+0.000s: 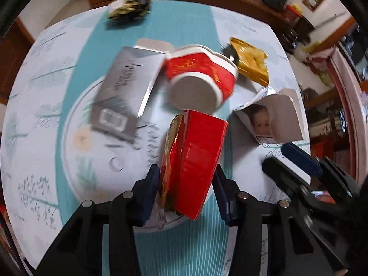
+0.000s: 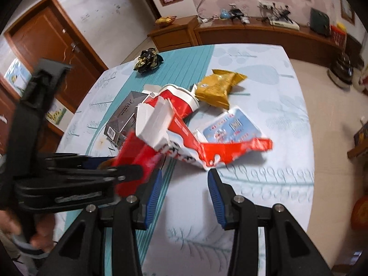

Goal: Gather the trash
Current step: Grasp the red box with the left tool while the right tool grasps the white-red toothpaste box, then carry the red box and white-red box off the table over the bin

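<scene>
**Red box between the left tongs, trash piled on the table**

The left gripper (image 1: 186, 188) has a red box (image 1: 195, 161) between its blue pads, the pads set against its sides; a crumpled clear wrapper clings to the box's left edge, and its lower end is cut off by the fingers. Behind it, on a white plate (image 1: 76, 124) whose far rim is covered, lie a grey box (image 1: 126, 92), blurred so its print cannot be read, and a tipped red cup (image 1: 202, 78). A gold packet (image 1: 250, 62) sits just behind the cup, partly hidden by it. A white carton with a printed face (image 1: 271, 117) lies to the right.

The right gripper (image 2: 185, 184) hovers with its tongs apart and nothing between them, just short of a torn red-and-white wrapper (image 2: 220, 151). The left gripper blocks much of that view's left side. A dark crumpled wrapper (image 2: 148, 59) lies well apart at the table's (image 2: 287, 105) far edge.
</scene>
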Demonstrator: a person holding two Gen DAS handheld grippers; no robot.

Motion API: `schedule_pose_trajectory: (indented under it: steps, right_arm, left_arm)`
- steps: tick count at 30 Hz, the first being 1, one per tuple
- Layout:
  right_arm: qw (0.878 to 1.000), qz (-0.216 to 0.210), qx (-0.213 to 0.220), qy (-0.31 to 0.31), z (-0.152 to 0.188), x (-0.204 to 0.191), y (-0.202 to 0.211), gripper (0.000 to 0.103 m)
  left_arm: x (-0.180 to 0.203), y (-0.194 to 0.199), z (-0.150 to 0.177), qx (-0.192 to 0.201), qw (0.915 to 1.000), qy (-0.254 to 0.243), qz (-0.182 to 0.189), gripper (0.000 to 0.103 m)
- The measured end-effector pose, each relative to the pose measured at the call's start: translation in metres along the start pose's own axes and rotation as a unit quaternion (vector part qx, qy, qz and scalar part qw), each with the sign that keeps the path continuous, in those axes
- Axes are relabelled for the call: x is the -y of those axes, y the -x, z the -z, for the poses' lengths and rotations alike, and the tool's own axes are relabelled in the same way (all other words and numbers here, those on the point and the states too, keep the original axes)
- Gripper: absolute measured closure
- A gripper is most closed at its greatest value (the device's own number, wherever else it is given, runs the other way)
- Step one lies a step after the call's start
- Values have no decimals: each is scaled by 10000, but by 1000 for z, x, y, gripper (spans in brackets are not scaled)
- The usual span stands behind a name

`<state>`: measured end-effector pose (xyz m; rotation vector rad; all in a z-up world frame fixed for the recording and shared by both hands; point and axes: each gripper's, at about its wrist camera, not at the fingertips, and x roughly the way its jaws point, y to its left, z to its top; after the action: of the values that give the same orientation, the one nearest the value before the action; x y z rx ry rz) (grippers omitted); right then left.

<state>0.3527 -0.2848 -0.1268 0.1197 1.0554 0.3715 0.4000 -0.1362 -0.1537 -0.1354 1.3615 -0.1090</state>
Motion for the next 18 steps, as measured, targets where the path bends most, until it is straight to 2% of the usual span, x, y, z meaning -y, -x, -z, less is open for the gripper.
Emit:
schedule_pose_trajectory:
  steps: [4, 8, 9, 10, 18]
  right_arm:
    - [9992, 239, 74, 306, -6, -11, -14, 61]
    - [9984, 431, 87, 355, -13, -16, -30, 62]
    - [9984, 443, 99, 326, -14, -16, -32, 66]
    - [9986, 422, 141, 293, -15, -16, -33, 80]
    - [9997, 98, 208, 127, -3, -24, -14, 85]
  left_arm:
    - [-14, 13, 14, 107, 9995, 293, 45, 60]
    - [-26, 20, 23, 176, 9987, 475, 13, 60]
    - [-32, 23, 21, 187, 9985, 505, 16, 60]
    - [-35, 25, 22, 201, 9984, 534, 9, 60]
    - [-45, 51, 49, 333, 9983, 472, -11, 60]
